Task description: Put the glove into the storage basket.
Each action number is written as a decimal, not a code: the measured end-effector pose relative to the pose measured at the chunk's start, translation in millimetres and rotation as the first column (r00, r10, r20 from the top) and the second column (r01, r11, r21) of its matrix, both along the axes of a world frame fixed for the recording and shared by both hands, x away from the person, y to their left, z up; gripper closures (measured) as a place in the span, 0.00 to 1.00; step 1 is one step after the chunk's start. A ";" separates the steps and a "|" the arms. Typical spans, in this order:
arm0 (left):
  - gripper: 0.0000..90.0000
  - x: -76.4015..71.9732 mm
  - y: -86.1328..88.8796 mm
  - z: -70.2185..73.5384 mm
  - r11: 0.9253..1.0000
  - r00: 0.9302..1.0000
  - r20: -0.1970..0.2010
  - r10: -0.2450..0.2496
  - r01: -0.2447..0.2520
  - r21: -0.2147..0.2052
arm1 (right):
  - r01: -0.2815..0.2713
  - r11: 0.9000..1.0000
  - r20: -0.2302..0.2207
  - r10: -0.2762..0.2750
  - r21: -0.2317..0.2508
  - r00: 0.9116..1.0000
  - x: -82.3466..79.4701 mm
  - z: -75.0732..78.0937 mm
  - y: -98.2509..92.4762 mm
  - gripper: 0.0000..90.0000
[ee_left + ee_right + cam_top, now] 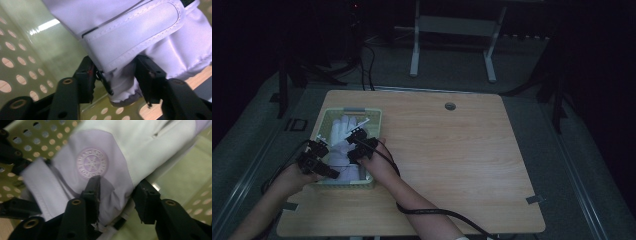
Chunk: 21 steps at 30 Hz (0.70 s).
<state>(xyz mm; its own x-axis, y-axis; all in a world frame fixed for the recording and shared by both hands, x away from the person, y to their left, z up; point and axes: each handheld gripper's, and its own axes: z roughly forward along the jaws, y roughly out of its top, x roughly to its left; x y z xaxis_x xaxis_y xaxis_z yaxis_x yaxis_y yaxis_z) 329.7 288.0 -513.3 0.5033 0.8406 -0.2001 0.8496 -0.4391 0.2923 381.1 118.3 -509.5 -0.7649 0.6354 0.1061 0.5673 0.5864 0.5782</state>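
- Fabric slip is the chief risk, I judge: the left gripper point(113, 75) has its jaws closed on a bunched edge of the glove point(140, 32) just under the strap point(140, 26). The cloth looks thin and satiny, so a pull could draw it free of the pads.
- Right gripper point(117, 195) has its jaws clamped on a fold of the same glove near its cuff. One jaw presses into the lilac panel just below the round snowflake badge point(92, 163), and the pinch looks shallow, so it too may let go.
- Opposing pulls could strain or tear the seams, since both grippers hold the one glove from either side. In the high view the left gripper point(318, 159) and right gripper point(360, 146) sit close together over it.
- Basket drag is a further risk: the light perforated green basket point(374, 116) may lift or slide on the wooden table point(452, 150) if the cloth snags its wall.
- Glove point(343, 131) lies inside the basket, stretching away beyond both grippers. It is white with lilac panels, soft and crumpled, with a stitched strap across the wrist.
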 end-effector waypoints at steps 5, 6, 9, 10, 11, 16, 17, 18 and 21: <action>0.47 -3.1 1.0 6.9 0.999 0.996 0.072 0.051 -0.050 -0.010 | -0.005 1.000 0.001 0.005 0.024 1.000 2.9 9.3 -10.2 0.61; 0.46 -4.5 0.8 9.1 0.999 0.995 0.087 0.048 -0.047 -0.013 | -0.004 0.999 -0.001 0.004 0.033 1.000 3.5 10.7 -11.9 0.59; 0.40 -8.1 1.1 15.6 0.998 0.991 0.123 0.050 -0.045 -0.046 | -0.014 0.997 0.011 0.013 0.073 1.000 4.0 19.8 -20.1 0.53; 0.35 -9.7 1.5 19.2 0.997 0.988 0.146 0.046 -0.036 -0.068 | -0.018 0.997 0.018 0.016 0.081 1.000 3.8 21.1 -21.3 0.51; 0.32 -10.7 0.9 20.9 0.995 0.986 0.158 0.061 -0.047 -0.090 | -0.028 0.995 0.030 0.025 0.092 0.999 3.5 24.6 -24.2 0.50; 0.17 -16.4 -4.8 30.5 0.984 0.952 0.285 0.109 -0.064 -0.164 | -0.055 0.986 0.075 0.044 0.156 0.996 1.3 38.3 -37.5 0.38; 0.15 -17.0 -6.2 31.4 0.983 0.949 0.297 0.107 -0.057 -0.173 | -0.066 0.985 0.073 0.055 0.157 0.996 1.0 40.7 -40.0 0.32; 0.12 -18.0 -9.0 31.7 0.978 0.946 0.305 0.111 -0.050 -0.201 | -0.083 0.986 0.062 0.075 0.145 0.995 1.2 42.0 -41.7 0.27; 0.00 -20.2 -15.0 33.9 0.975 0.940 0.319 0.119 -0.051 -0.215 | -0.095 0.980 0.075 0.083 0.173 0.994 0.5 47.6 -51.6 0.22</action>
<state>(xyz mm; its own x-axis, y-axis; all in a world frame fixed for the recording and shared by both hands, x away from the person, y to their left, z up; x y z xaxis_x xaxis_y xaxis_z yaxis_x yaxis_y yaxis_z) 309.6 273.0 -479.4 0.4978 0.8429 -0.2044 0.7225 -0.2726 0.6353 381.6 66.8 -461.9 -0.8266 0.5404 0.1571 0.4742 0.5184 0.7116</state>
